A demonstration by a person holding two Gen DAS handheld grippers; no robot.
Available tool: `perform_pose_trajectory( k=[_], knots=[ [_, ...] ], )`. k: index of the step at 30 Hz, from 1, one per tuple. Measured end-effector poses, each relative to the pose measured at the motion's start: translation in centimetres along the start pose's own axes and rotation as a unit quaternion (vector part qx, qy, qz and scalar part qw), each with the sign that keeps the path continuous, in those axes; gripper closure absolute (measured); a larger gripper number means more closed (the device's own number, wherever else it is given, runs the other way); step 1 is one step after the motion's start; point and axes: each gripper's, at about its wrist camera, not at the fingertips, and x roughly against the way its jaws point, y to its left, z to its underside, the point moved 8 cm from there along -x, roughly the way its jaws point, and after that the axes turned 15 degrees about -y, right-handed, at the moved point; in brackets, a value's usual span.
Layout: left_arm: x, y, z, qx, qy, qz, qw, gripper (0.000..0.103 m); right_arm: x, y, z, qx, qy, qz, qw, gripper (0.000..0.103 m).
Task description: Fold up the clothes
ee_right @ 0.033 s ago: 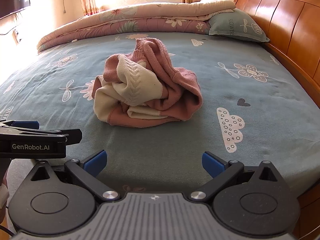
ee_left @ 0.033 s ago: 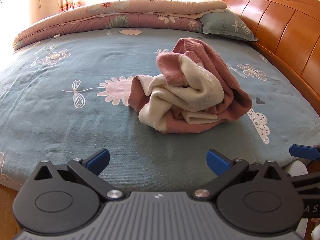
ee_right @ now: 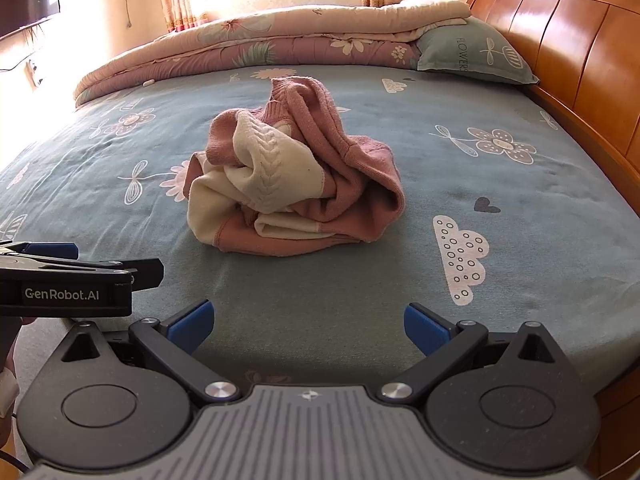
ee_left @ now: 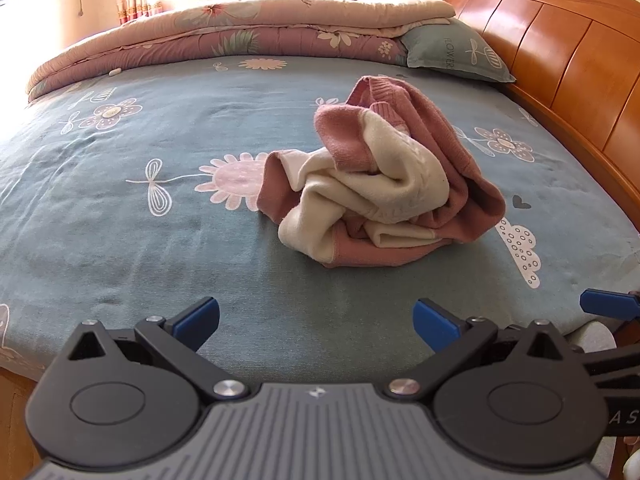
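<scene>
Folding has not begun: the pink and cream sweater (ee_right: 296,184) lies crumpled mid-bed on the blue sheet (ee_right: 520,208). The left gripper (ee_left: 316,316) and right gripper (ee_right: 306,322) hover at the near edge, jaws wide and empty. Next comes finding a hem or shoulder, probably buried, and spreading it flat

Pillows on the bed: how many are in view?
1. A grey-green pillow lies at the bed's far corner by the wooden headboard, partly under the folded quilt; others may be hidden beneath it.
</scene>
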Motion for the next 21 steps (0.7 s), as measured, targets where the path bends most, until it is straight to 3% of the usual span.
perform_pose_trajectory(
  k=[21],
  knots=[
    [0.14,-0.27,-0.07,0.005,-0.005,0.007,0.9999,0.0,0.01,-0.6,-0.14,-0.01,-0.003,0.004,1.0,0.0]
  ],
)
